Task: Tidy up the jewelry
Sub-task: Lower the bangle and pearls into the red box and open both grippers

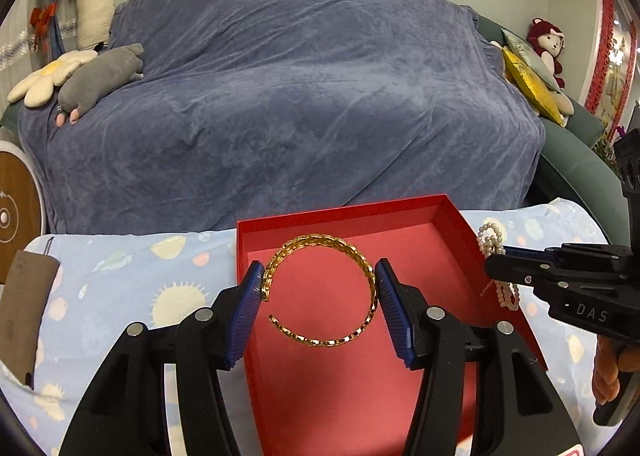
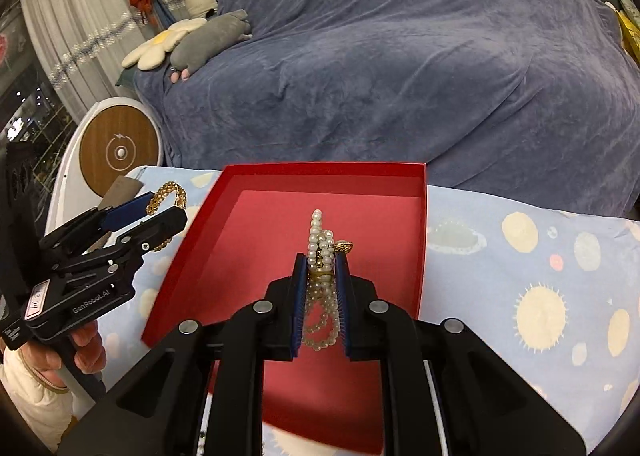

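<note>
My left gripper (image 1: 319, 276) is shut on a gold chain-link bangle (image 1: 320, 252), an open ring held above the red box (image 1: 448, 252). The blue pads press on the bangle's two sides. My right gripper (image 2: 321, 262) is shut on a bunched pearl necklace (image 2: 320, 232) with a small gold clasp, hanging over the inside of the red box (image 2: 320, 175). In the left wrist view the right gripper (image 1: 496, 256) enters from the right with the pearls (image 1: 490, 236) at its tip. In the right wrist view the left gripper (image 2: 160, 213) and the bangle (image 2: 170, 191) show at the left.
The box sits on a pale blue cloth (image 2: 520, 256) printed with suns and planets. Behind it stands a sofa under a dark blue blanket (image 1: 288, 87), with plush toys (image 1: 100, 75) at its left end. A brown card (image 1: 24, 316) lies on the cloth at left. A hand (image 2: 84, 340) holds the left gripper's handle.
</note>
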A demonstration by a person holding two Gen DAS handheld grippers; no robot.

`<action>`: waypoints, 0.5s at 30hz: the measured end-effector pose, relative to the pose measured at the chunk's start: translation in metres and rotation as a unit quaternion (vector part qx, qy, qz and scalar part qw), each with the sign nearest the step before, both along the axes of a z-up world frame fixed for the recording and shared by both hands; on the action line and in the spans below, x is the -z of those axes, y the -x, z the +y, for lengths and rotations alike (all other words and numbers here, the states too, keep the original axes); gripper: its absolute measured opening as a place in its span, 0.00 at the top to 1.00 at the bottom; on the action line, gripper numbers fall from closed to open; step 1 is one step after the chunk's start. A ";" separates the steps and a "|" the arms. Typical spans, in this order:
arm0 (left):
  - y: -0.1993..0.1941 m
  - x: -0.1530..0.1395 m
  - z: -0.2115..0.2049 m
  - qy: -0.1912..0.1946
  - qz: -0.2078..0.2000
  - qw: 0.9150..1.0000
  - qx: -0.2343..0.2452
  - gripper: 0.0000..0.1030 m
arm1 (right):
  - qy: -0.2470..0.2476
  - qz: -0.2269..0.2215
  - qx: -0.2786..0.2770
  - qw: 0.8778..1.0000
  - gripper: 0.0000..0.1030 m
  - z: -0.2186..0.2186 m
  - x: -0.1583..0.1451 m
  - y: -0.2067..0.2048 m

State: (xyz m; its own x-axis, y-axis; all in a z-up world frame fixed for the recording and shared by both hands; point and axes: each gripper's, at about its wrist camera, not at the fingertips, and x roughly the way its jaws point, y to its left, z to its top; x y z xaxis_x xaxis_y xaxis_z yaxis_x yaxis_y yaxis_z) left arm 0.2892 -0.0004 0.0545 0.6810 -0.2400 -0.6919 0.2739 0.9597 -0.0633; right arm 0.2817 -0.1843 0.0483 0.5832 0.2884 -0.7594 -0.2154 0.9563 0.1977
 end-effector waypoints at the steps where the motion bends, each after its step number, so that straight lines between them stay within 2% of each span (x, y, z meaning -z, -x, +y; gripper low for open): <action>1: -0.010 0.005 -0.003 -0.002 0.007 1.000 -0.001 0.47 | 0.007 0.000 0.004 1.000 0.87 0.000 0.004 -0.009; 7: -0.048 0.029 -0.015 -0.018 0.035 0.999 -0.008 0.47 | 0.021 0.014 0.010 1.000 0.87 -0.002 0.026 -0.047; 9: -0.057 0.035 -0.016 -0.021 0.055 0.998 -0.014 0.44 | 0.037 0.008 0.020 0.999 0.85 -0.002 0.028 -0.053; 11: -0.059 0.036 -0.012 -0.013 0.058 0.998 -0.033 0.37 | 0.035 -0.005 0.031 0.999 0.83 -0.004 0.024 -0.049; 15: -0.043 0.021 0.002 0.011 0.044 0.998 -0.052 0.37 | 0.011 -0.032 0.033 0.999 0.83 -0.011 0.002 -0.019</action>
